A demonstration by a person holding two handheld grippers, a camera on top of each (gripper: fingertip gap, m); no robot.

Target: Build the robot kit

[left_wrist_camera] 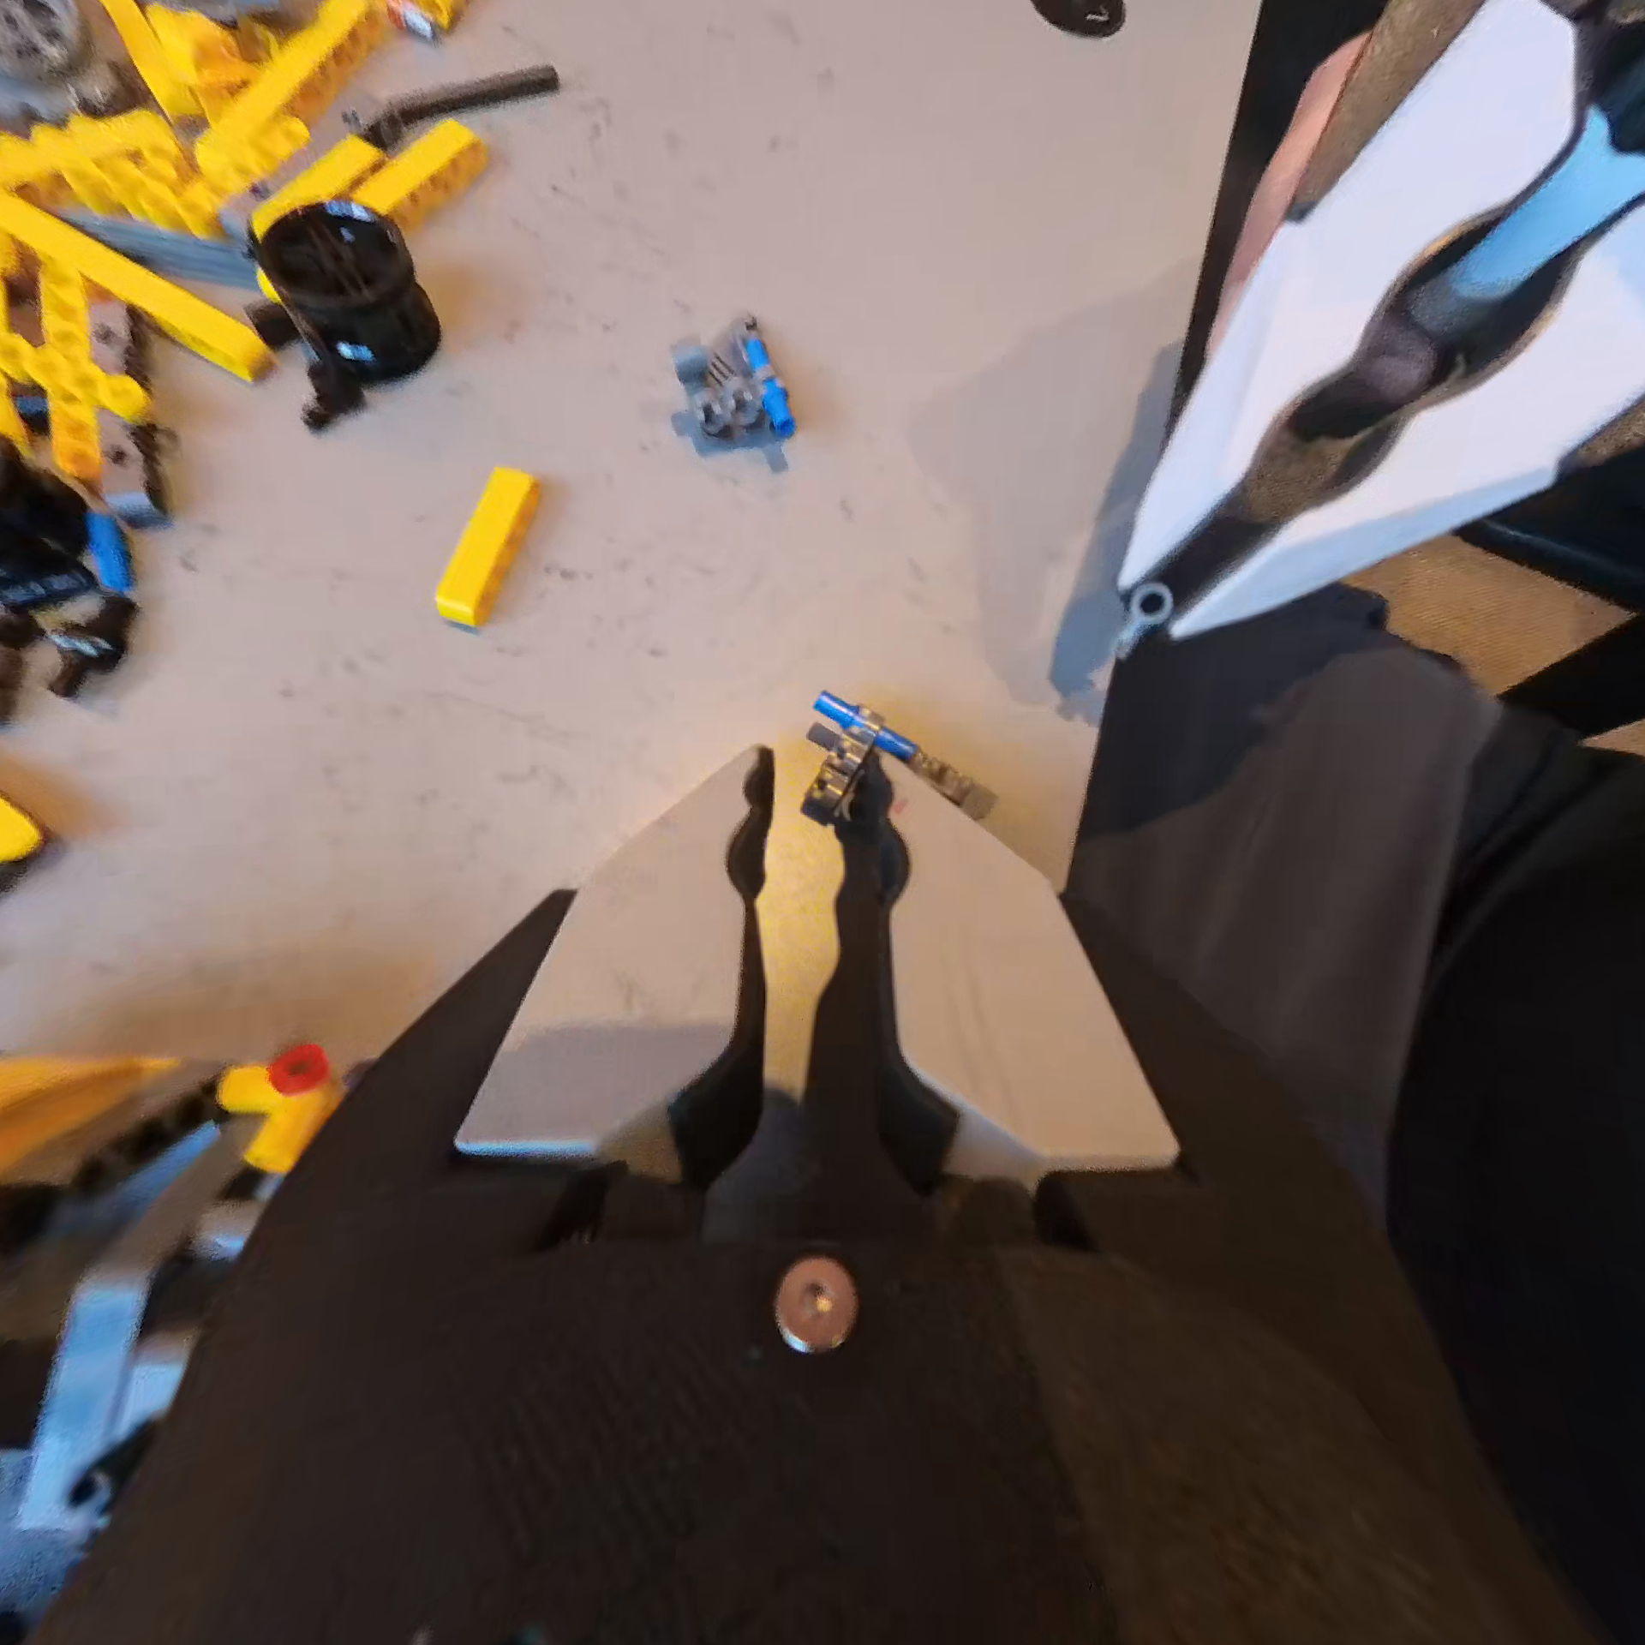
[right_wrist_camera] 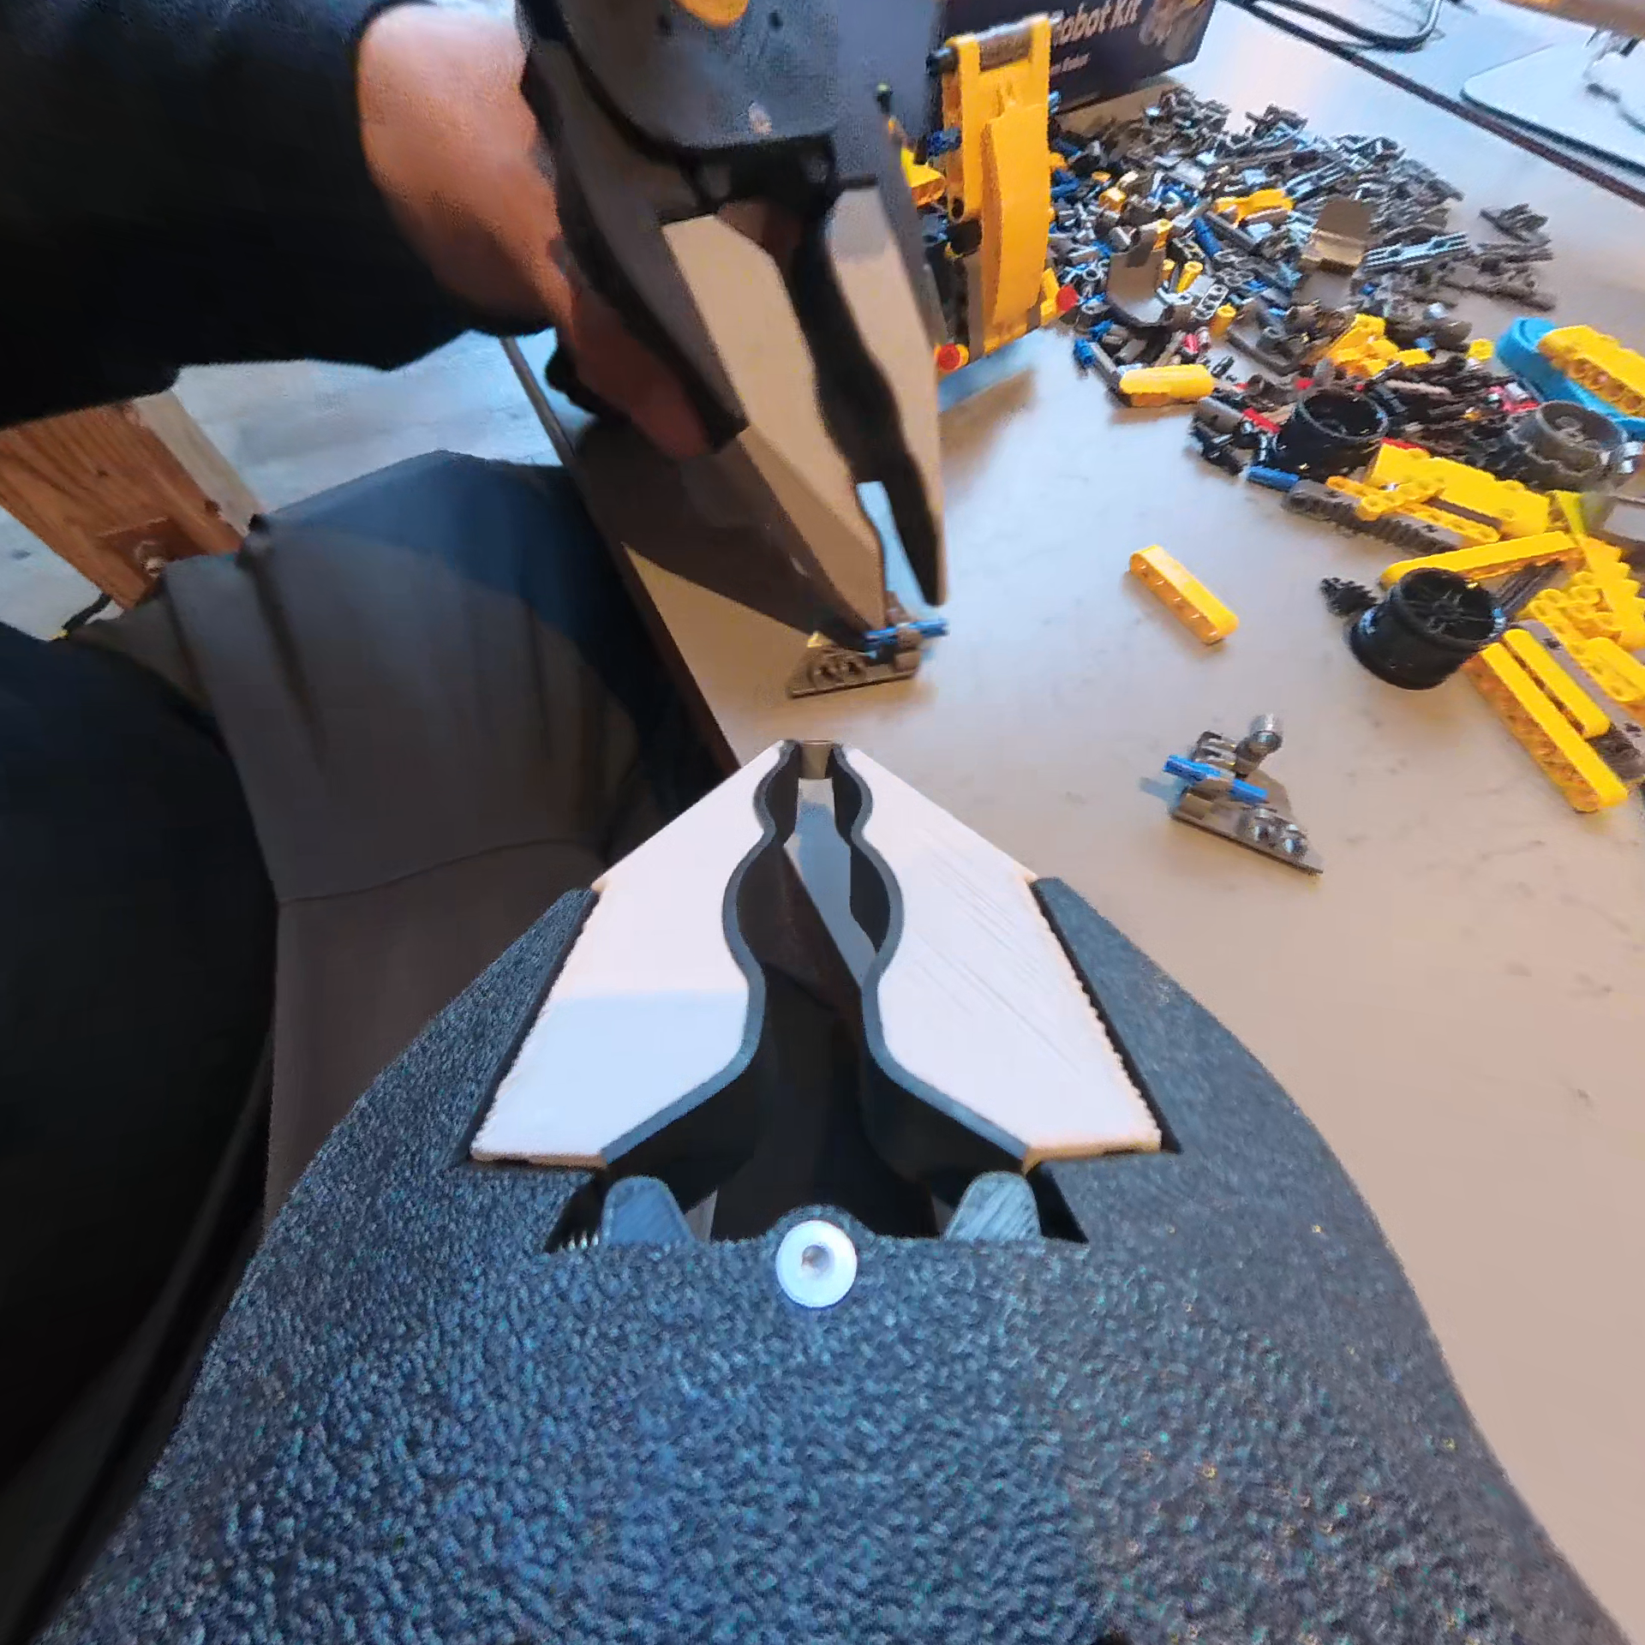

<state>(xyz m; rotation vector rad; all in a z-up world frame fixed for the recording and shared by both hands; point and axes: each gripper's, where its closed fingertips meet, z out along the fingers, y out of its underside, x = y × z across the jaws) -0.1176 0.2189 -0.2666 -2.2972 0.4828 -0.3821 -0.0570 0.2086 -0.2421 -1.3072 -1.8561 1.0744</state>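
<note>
My left gripper (left_wrist_camera: 814,774) hangs low over the pale table (left_wrist_camera: 801,222) near its right edge. Its jaws stand a narrow gap apart. The right fingertip (left_wrist_camera: 868,801) touches a small grey beam piece with a blue pin (left_wrist_camera: 841,757), which rests on the table. The right wrist view shows that gripper (right_wrist_camera: 903,605) tip-down on the same piece (right_wrist_camera: 854,659). My right gripper (right_wrist_camera: 812,752) is shut on a small grey connector (right_wrist_camera: 812,761) and holds it in the air just off the table edge. It also shows in the left wrist view (left_wrist_camera: 1148,596) at the upper right.
A second grey assembly with blue pins (left_wrist_camera: 739,392) (right_wrist_camera: 1237,801) lies mid-table, beside a loose yellow beam (left_wrist_camera: 488,545) and a black wheel (left_wrist_camera: 347,294). A heap of yellow and dark parts (right_wrist_camera: 1424,311) and a yellow model (right_wrist_camera: 997,178) fill the far side. A grey chair seat (right_wrist_camera: 401,712) lies below the edge. My right fingertips sit around 7 cm from my left ones. The left tips stand about 15 cm off the black wheel (left_wrist_camera: 347,294). It is also in sight in the right wrist view (right_wrist_camera: 1413,603).
</note>
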